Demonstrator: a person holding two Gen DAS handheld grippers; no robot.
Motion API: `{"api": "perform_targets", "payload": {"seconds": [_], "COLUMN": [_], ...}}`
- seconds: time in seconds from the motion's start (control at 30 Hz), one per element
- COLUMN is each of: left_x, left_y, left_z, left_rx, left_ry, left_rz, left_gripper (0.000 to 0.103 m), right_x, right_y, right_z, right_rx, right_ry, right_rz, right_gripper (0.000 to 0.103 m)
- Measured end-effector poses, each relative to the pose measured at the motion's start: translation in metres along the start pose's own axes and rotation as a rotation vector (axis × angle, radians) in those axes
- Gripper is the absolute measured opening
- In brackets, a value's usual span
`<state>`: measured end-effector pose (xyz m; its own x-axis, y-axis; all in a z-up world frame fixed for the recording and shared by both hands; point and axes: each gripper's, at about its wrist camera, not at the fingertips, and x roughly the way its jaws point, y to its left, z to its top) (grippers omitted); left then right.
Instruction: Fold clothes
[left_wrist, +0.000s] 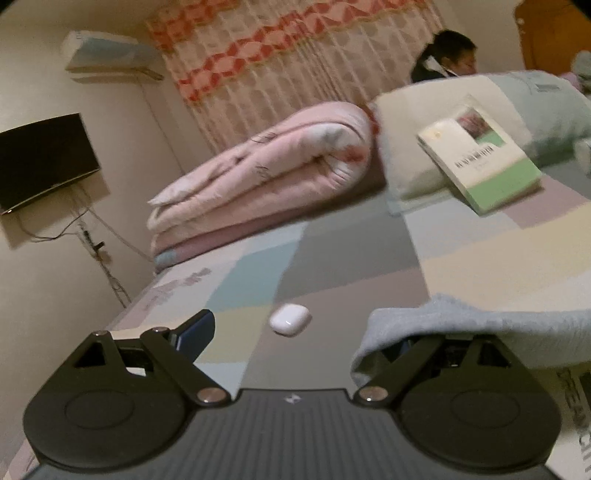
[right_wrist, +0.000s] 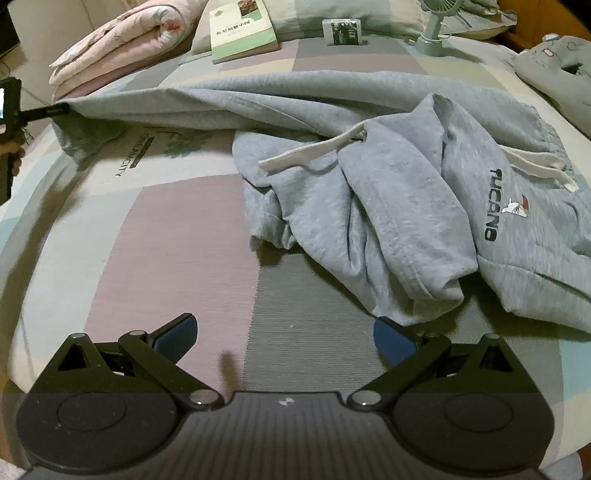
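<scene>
- Left gripper (left_wrist: 295, 336): black linkage arms, silver pivot screws, round black discs, ribbed grey body bearing a small white emblem.
- Right gripper (right_wrist: 284, 334): same build, with blue pads (right_wrist: 393, 341) on its fingers.

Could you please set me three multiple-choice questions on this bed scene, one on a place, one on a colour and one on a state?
1. Where does the book lie?
A. Against the pillow
B. On the floor
C. On the hoodie

2. What colour is the hoodie?
A. Red
B. Grey
C. Black

3. How do the fingers of the right gripper stand?
A. Clamped on a drawstring
B. Spread apart over the bedsheet
C. Shut on the book

Answers:
1. A: the book leans on the pillow's front.
2. B: the fabric is light grey throughout.
3. B: bare sheet shows between both blue pads.
</scene>
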<state>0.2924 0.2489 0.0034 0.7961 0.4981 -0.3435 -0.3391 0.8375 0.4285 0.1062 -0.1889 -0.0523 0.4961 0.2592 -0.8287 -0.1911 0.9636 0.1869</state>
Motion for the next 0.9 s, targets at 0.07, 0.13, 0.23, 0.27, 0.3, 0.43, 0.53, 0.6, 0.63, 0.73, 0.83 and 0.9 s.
{"api": "perform_targets", "payload": {"seconds": [0.07,0.13,0.23,0.27,0.3,0.43,0.53,0.6,0.63,0.73,0.83,0.9], "left_x": [-0.004,-0.007,-0.007,-0.005,-0.003,0.007,0.014,0.017,0.017,0.016,0.014,0.013], "left_y": [0.006,0.012,0.015,0.015,0.016,0.023,0.038,0.047,0.050,0.060,0.068,0.069], "left_z": [0.003,0.004,0.001,-0.001,-0.004,-0.020,-0.029,-0.036,-0.039,-0.050,-0.060,-0.066], "left_rx": [-0.012,-0.035,-0.033,-0.027,-0.022,-0.029,-0.057,-0.067,-0.064,-0.055,-0.041,-0.022], "left_ry": [-0.028,-0.057,-0.050,-0.035,-0.021,0.038,0.085,0.113,0.125,0.158,0.190,0.209], "left_rz": [0.028,0.056,0.069,0.067,0.067,0.090,0.114,0.125,0.126,0.128,0.125,0.109], "left_gripper": [0.092,0.092,0.092,0.092,0.092,0.091,0.091,0.091,0.091,0.092,0.092,0.092], "right_x": [0.000,0.001,0.003,0.003,0.004,0.003,0.002,0.002,0.003,0.004,0.004,0.004], "right_y": [-0.001,-0.001,0.000,0.001,0.002,0.004,0.003,0.003,0.003,0.005,0.008,0.009], "right_z": [-0.001,-0.001,-0.002,-0.002,-0.002,0.000,0.001,0.001,0.000,-0.001,-0.002,-0.001], "right_rx": [0.002,0.004,0.005,0.005,0.002,-0.008,0.000,0.005,0.007,0.002,-0.010,-0.014], "right_ry": [0.001,0.003,0.008,0.010,0.012,0.012,0.009,0.010,0.012,0.019,0.022,0.021], "right_rz": [0.000,0.002,0.009,0.012,0.013,0.011,0.008,0.007,0.007,0.012,0.020,0.023], "right_gripper": [0.103,0.103,0.103,0.103,0.103,0.103,0.103,0.103,0.103,0.103,0.103,0.103]}}
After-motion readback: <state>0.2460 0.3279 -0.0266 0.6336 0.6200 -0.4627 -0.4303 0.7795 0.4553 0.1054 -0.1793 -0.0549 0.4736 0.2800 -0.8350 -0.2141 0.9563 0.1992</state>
